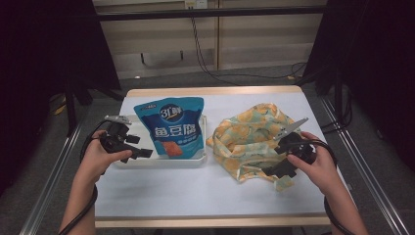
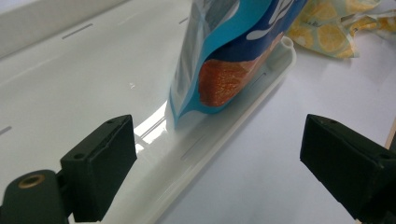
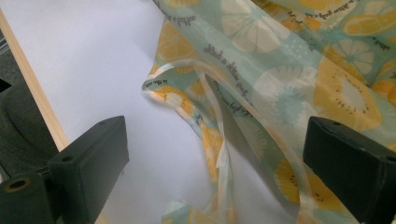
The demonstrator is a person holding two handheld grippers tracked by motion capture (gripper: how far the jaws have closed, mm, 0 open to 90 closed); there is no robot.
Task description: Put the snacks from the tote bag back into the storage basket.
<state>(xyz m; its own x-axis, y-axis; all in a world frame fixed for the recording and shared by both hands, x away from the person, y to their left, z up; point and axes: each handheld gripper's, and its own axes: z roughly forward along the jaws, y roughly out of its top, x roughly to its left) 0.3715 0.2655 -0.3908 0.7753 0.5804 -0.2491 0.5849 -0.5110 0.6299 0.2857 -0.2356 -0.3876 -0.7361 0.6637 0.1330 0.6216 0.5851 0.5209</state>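
A blue snack pouch (image 1: 172,127) with an orange picture lies in a white tray (image 1: 128,161) left of the table's centre. Its lower end (image 2: 224,70) shows close in the left gripper view. My left gripper (image 1: 138,147) is open at the tray's near left corner, with one jaw over the tray and the other over the table. A crumpled bag (image 1: 252,139) printed with citrus slices lies on the right. My right gripper (image 1: 276,171) is open at its near edge, and the bag's thin fabric (image 3: 275,93) and a strap (image 3: 219,140) lie between its jaws.
The white tabletop (image 1: 195,188) has a wooden front edge (image 1: 210,222). Metal rails run along both sides (image 1: 54,181). Cables (image 1: 210,73) trail on the grey floor beyond the table's far edge.
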